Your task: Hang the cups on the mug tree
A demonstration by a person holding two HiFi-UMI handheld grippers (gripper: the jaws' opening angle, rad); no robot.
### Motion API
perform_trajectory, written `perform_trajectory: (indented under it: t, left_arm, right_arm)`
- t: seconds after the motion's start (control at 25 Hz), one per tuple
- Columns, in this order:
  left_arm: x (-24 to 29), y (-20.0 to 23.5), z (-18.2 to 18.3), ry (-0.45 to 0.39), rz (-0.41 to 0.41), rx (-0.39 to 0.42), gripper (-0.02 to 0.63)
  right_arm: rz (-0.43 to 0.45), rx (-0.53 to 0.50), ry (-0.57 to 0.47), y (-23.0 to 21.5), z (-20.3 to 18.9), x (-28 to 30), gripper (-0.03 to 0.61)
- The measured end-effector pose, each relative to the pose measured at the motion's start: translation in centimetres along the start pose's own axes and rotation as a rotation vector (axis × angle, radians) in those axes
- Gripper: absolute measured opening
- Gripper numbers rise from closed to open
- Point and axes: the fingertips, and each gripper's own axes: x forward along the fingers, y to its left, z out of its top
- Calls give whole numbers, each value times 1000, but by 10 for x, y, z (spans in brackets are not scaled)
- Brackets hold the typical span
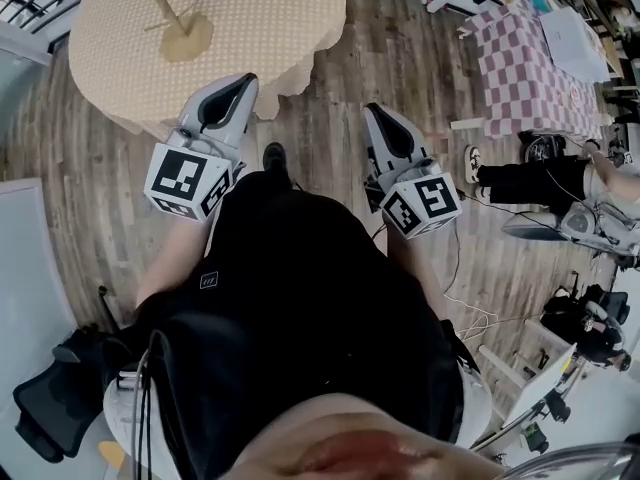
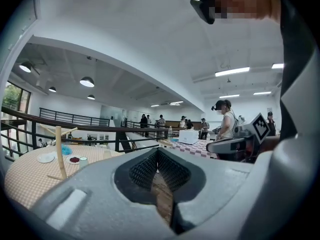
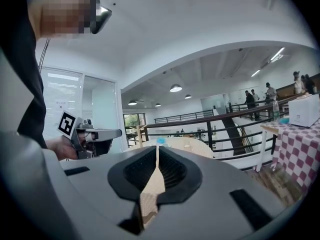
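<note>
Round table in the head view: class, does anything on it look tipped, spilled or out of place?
Nothing stands out. The mug tree stands upright on the round table with bare pegs; no spill shows.

wear: black top | left gripper: grey, black-white marker cube | right gripper: same

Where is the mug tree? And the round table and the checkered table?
mug tree (image 1: 187, 38), head view, its round base.
round table (image 1: 270, 28), head view, bare cloth.
checkered table (image 1: 515, 63), head view, cloth top.
</note>
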Motion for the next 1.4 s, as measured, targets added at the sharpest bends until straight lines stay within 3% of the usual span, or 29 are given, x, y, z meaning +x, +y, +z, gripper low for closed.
perform_trajectory:
  t: [0.24,0.44,0.76,1.0,1.4]
  left_arm:
    - [49,55,9,2,-9,-22,8]
    - [85,72,11,15,-43,-2,8]
    - [119,86,0,53,24,-24,8]
    - [151,114,-7,63,225,-65,8]
    - [217,138,15,19,601,-131,8]
  right_arm:
    - [49,-33,49,-20,21,83,20]
    - [76,-58,56,-39,39,130,20]
    - [207,-43,93,-66,36,185,20]
    - [393,-48,115,-101,40,236,20]
    - [732,-130,200,-175,59,286,25]
